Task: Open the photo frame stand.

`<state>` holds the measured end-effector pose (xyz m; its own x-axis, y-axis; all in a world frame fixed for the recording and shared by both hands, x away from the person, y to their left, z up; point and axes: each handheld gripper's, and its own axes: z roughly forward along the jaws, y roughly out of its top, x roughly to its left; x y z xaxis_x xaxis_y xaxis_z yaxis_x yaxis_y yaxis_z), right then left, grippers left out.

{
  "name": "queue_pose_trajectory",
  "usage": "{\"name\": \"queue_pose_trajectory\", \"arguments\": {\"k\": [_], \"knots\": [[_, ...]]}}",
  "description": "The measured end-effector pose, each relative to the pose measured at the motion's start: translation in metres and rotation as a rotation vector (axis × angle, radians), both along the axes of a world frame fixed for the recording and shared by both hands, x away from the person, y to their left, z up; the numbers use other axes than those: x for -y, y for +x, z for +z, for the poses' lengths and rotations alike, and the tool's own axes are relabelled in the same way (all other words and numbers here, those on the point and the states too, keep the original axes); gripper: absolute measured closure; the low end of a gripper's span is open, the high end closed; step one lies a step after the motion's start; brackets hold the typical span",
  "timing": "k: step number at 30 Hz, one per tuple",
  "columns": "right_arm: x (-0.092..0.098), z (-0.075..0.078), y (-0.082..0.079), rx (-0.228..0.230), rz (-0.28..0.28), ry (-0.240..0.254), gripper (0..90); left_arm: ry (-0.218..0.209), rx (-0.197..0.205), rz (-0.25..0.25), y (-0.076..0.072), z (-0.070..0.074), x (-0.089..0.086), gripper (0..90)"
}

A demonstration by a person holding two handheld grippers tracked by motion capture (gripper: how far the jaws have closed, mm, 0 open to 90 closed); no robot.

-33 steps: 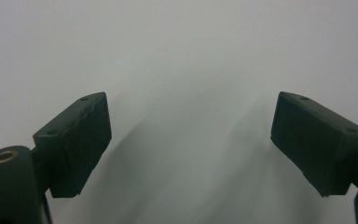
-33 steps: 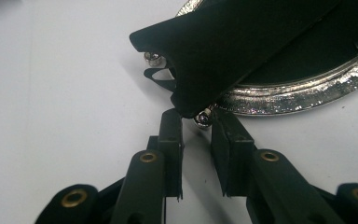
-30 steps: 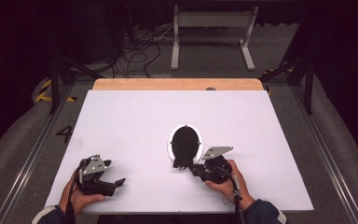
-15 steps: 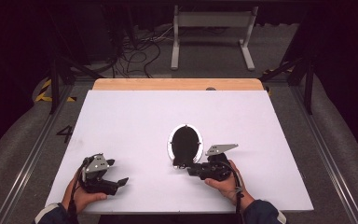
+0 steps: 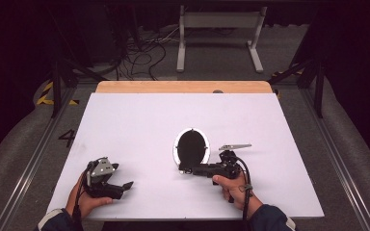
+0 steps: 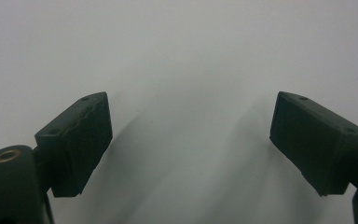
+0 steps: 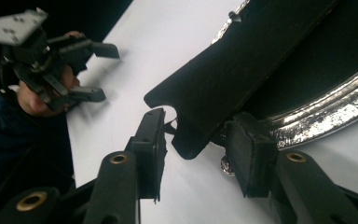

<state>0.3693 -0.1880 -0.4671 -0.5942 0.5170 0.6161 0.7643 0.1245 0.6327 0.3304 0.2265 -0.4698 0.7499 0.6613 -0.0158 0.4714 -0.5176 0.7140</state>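
Our right gripper [image 5: 185,169] at the pan's handle

We see a black pan [image 5: 192,146] with a shiny silver rim near the table's [image 5: 139,120] front middle, its flat black handle [image 7: 233,74] between our right jaws, which have just been opening and stand slightly off it. Our left gripper [image 5: 125,185] is wide open, empty.

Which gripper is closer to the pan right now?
Right. The right gripper is at the near rim of the pan, its jaws just opening around the black handle. The left gripper rests open, well off to the pan's left.
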Motion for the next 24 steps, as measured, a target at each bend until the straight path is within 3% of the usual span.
{"name": "queue_pose_trajectory", "arguments": {"k": [6, 10, 12, 18, 24], "knots": [[0.001, -0.003, 0.006, -0.051, -0.03, 0.04, 59.0, -0.013, 0.014, 0.003, 0.007, 0.005, 0.011, 13.8], [0.002, -0.006, 0.01, -0.072, -0.043, 0.053, 59.9, -0.018, 0.012, -0.016, 0.014, 0.006, 0.022, 13.9], [0.002, -0.006, 0.012, -0.098, -0.057, 0.083, 60.1, -0.024, 0.014, -0.038, 0.021, 0.008, 0.031, 13.9], [-0.005, -0.005, 0.018, -0.1, -0.086, 0.082, 59.7, -0.011, 0.02, -0.079, 0.041, 0.012, 0.069, 17.7], [-0.006, -0.003, 0.017, -0.082, -0.082, 0.058, 60.8, -0.018, -0.017, -0.1, 0.062, 0.008, 0.092, 17.8]]}}
